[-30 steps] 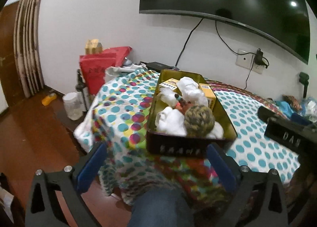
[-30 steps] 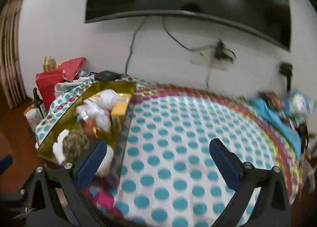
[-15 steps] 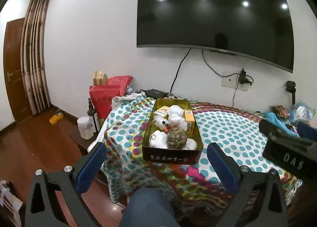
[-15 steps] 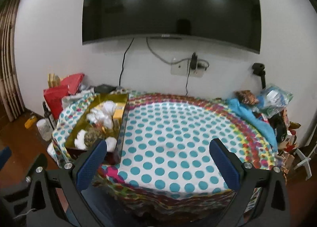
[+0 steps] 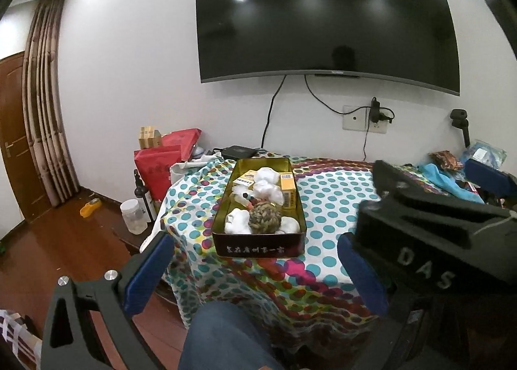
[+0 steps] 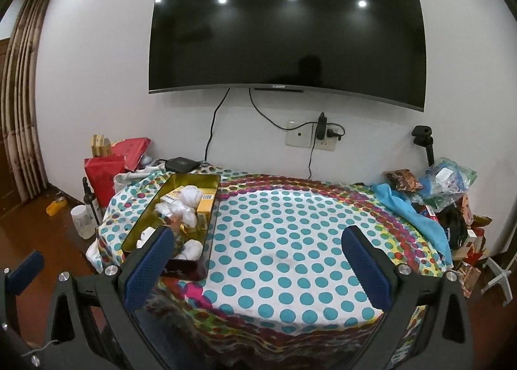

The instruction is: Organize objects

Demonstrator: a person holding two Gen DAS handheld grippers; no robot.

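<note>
Left wrist view: tin (image 5: 258, 242) sits at the table's (image 6: 290, 241) near left edge, crammed with soft white bundles (image 5: 265, 190), a woven ball (image 5: 264, 222), small cartons. Left gripper (image 5: 255, 273) and right gripper (image 6: 258, 266) both spread wide, empty. Contents probably light, compressible; pinch the ball mid-body.

Both tongs (image 5: 255, 273) (image 6: 258, 266) have drawn back from the tin (image 5: 258, 247).

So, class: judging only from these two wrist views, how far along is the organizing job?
Done: several items lie together in the tin on the table. In hand: nothing; the left gripper and right gripper are open and empty. Left: cannot tell whether anything remains; clutter sits beyond the table's far edge.
</note>
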